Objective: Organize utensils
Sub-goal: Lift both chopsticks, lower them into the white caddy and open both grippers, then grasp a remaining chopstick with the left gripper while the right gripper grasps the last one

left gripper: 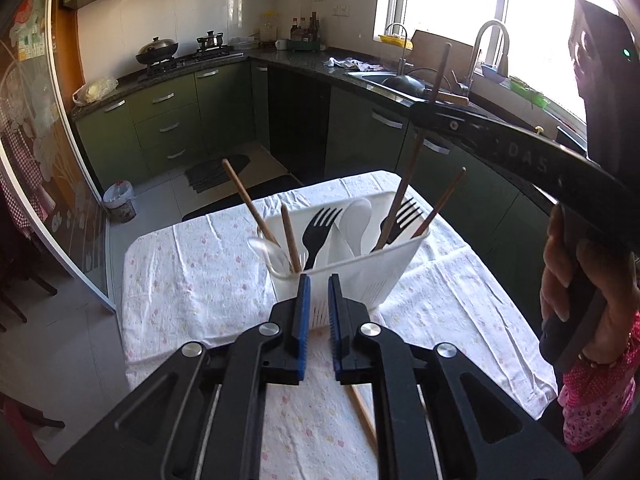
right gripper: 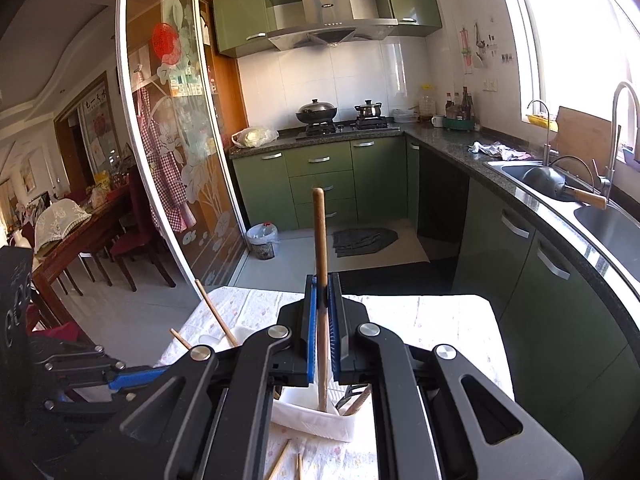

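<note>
A white slotted utensil basket point(left gripper: 352, 276) stands on the table. It holds black forks point(left gripper: 320, 228), white spoons point(left gripper: 356, 220), a clear spoon and several wooden chopsticks. My right gripper point(right gripper: 322, 280) is shut on a wooden chopstick point(right gripper: 319, 232). The chopstick is nearly upright, with its lower end down in the basket's right compartment point(right gripper: 320, 412). In the left wrist view that gripper point(left gripper: 431, 106) reaches in from the right above the basket. My left gripper point(left gripper: 319, 280) hovers just before the basket's near wall, its jaws nearly together with nothing between them. A loose chopstick point(left gripper: 362, 412) lies on the cloth under it.
The table has a white flowered cloth point(left gripper: 192, 280), with its left and far edges close to the basket. Two chopstick ends point(right gripper: 280, 460) lie near the front. A person's hand point(left gripper: 568, 276) grips the right gripper's handle. Green cabinets, a sink point(right gripper: 560, 184) and a stove stand beyond.
</note>
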Available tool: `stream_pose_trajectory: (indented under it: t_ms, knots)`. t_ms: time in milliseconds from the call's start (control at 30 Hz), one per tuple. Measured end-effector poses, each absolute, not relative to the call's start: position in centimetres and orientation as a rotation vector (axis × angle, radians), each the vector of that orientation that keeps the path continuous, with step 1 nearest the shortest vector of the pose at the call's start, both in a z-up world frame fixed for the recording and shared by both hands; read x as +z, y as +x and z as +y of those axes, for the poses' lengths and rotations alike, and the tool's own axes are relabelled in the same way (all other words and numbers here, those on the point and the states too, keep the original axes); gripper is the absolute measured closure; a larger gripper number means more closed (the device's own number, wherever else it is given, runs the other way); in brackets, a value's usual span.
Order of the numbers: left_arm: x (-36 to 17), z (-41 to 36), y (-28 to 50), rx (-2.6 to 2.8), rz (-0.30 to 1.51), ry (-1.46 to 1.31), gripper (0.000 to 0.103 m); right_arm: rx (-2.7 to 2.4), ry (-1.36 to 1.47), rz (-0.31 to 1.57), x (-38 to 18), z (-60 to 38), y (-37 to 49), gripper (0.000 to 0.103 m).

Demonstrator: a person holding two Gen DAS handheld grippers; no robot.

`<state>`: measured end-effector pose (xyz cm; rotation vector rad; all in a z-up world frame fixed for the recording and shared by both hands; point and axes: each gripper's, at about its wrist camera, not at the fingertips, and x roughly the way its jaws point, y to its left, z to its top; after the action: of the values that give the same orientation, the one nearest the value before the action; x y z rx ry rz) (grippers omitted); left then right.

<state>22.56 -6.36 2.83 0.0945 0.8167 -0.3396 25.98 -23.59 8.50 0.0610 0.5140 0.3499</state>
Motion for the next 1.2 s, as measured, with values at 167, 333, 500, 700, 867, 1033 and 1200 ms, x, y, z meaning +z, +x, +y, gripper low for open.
stream_pose_trajectory:
  t_ms: [167, 333, 500, 700, 867, 1033, 1200]
  knots:
    - [0.5, -5.9, 20.6, -0.365, 0.905, 0.09, 0.08, 0.341, 0.037, 0.535, 7.1, -22.8, 26.2, 0.096]
    - [-2.3, -6.6, 19.1, -0.384, 1.004, 0.092, 0.059, 0.328, 0.016, 0.504, 6.7, -23.1, 24.2, 0.079]
    - [-6.1, -7.6, 18.9, -0.393, 1.144, 0.052, 0.043, 0.355, 0.063, 0.422, 6.8, -25.6, 17.9, 0.067]
    - [-10.3, -9.8, 20.1, -0.303, 1.276, 0.071, 0.037, 0.347, 0.122, 0.443, 3.3, -29.5, 11.1, 0.066]
    - [-12.0, -11.5, 20.7, -0.204, 1.293, 0.117, 0.035, 0.322, 0.28, 0.476, -0.2, -34.9, 7.2, 0.062]
    - [-12.5, -12.3, 20.8, -0.102, 1.211, 0.111, 0.035, 0.321, 0.398, 0.503, -2.5, -38.8, 5.0, 0.061]
    - [-13.3, -12.6, 20.3, -0.054, 1.155, 0.075, 0.036, 0.315, 0.434, 0.523, -3.8, -40.7, 3.7, 0.059]
